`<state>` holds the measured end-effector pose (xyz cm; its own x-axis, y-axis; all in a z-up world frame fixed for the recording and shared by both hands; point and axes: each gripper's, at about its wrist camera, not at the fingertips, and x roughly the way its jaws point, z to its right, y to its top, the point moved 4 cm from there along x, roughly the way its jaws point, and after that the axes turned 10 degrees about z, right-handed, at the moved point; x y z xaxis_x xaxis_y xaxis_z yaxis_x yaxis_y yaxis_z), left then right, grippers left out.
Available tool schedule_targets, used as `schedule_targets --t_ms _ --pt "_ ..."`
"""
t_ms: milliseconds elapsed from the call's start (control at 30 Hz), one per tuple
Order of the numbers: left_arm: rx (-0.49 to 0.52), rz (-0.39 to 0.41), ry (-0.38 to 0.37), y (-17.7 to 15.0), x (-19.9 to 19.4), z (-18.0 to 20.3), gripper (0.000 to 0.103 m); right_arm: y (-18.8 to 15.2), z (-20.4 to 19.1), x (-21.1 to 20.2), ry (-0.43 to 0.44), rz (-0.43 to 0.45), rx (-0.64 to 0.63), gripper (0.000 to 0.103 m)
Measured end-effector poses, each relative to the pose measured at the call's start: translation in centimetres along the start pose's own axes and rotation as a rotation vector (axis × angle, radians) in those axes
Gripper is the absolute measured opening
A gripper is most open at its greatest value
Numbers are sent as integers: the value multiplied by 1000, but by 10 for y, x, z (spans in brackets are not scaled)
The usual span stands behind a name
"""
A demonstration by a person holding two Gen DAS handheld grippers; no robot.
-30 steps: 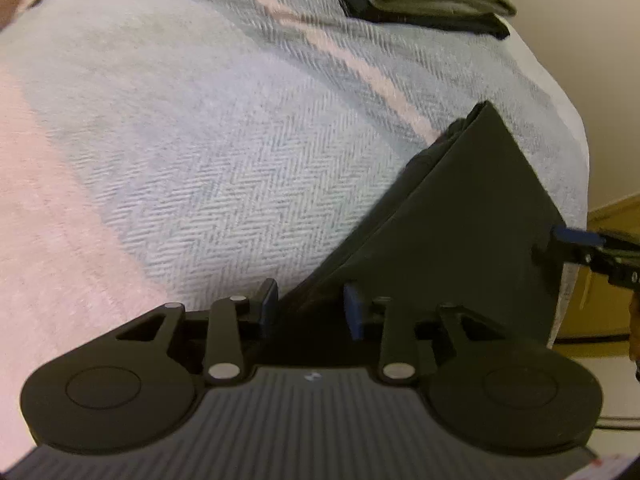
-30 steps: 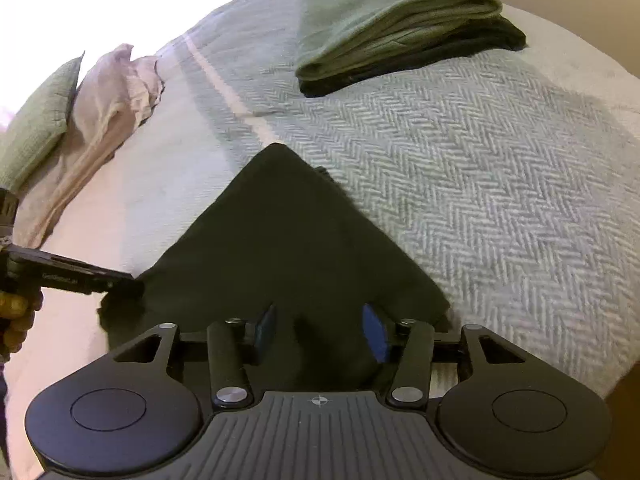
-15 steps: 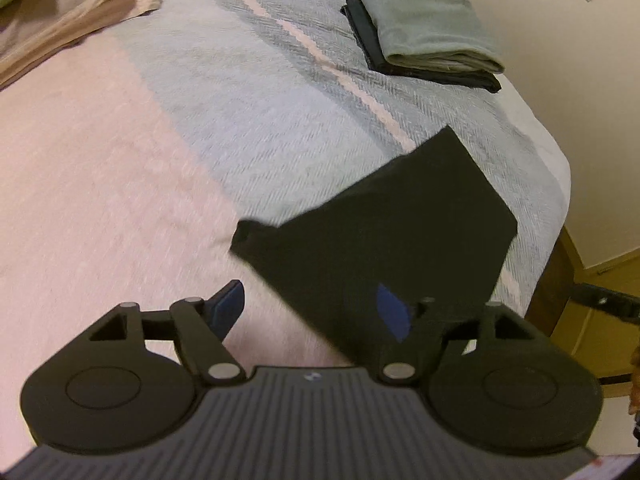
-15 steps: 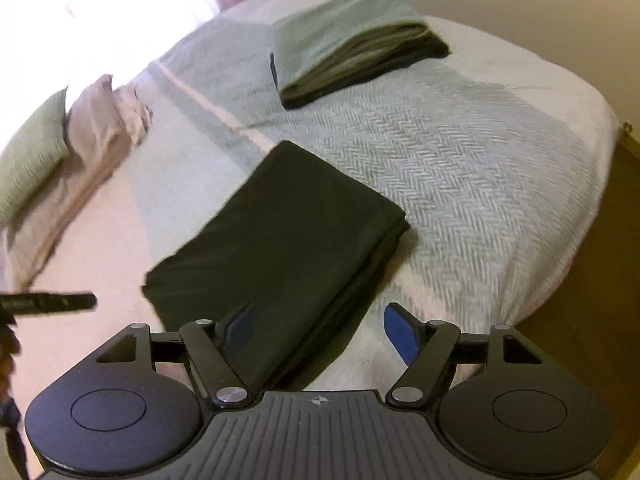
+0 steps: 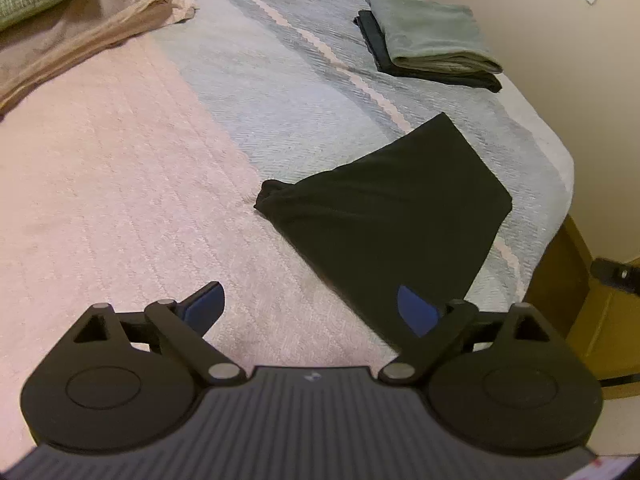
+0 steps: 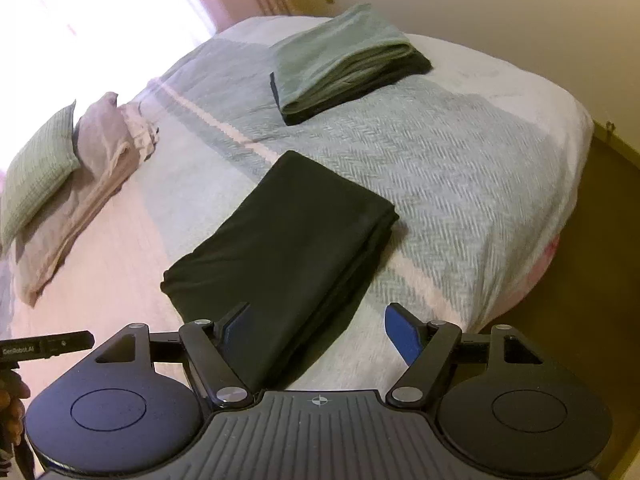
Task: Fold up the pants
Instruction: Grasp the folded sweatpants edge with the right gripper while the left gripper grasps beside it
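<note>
The black pants point(image 5: 392, 216) lie folded into a flat rectangle near the foot edge of the bed; the right wrist view shows the same black pants point(image 6: 288, 240) with layered fold edges on their right side. My left gripper point(image 5: 312, 312) hangs open above the bed, short of the pants' near corner, nothing between its blue pads. My right gripper point(image 6: 316, 332) is open too, raised above the pants' near end, not touching them. A tip of the left gripper point(image 6: 48, 346) and a hand show at the left edge of the right wrist view.
A folded green and black stack point(image 5: 432, 44) rests at the bed's far corner, also seen as the stack point(image 6: 344, 64). Pillows and a crumpled beige sheet point(image 6: 80, 168) lie at the head. The bed edge point(image 6: 560, 200) drops to a brown floor on the right.
Both grippers opened and let go of the pants, then pulled back and up. The pants now lie flat and folded on the bed.
</note>
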<state>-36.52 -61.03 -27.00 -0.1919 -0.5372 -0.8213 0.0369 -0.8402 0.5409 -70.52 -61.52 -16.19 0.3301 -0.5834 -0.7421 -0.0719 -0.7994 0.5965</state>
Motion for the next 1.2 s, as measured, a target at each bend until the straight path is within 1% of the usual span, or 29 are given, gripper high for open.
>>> schedule_targets --t_ms 133,267,400,500,600,700,800,900,967,1000,1067,1200 --pt "-36 16 47 2 4 13 94 25 5 21 44 -47 -104 70" --pt "-124 26 120 8 15 30 94 56 20 47 110 -98 -214 70" --pt "-237 40 197 13 21 56 94 87 41 75 188 -168 -332 70" --pt "-299 43 264 11 22 78 94 103 54 97 235 -234 -426 70" --pt "-365 43 297 4 21 96 95 114 62 114 283 -279 -483 70" --pt "-407 35 306 -7 24 105 96 119 67 132 328 -311 -515 71" --pt "-432 50 315 -21 25 100 96 118 67 148 341 -334 -529 71" --pt "-399 57 297 -33 31 99 96 112 58 154 373 -335 -635 71" --pt "-378 38 281 -43 42 94 96 104 53 157 397 -335 -710 71" --pt "-381 24 279 -48 48 91 96 101 53 159 407 -342 -721 71" --pt "-405 1 275 -60 58 84 96 97 54 168 417 -365 -705 72" --pt "-470 8 223 -69 74 68 96 99 58 191 420 -379 -641 72"
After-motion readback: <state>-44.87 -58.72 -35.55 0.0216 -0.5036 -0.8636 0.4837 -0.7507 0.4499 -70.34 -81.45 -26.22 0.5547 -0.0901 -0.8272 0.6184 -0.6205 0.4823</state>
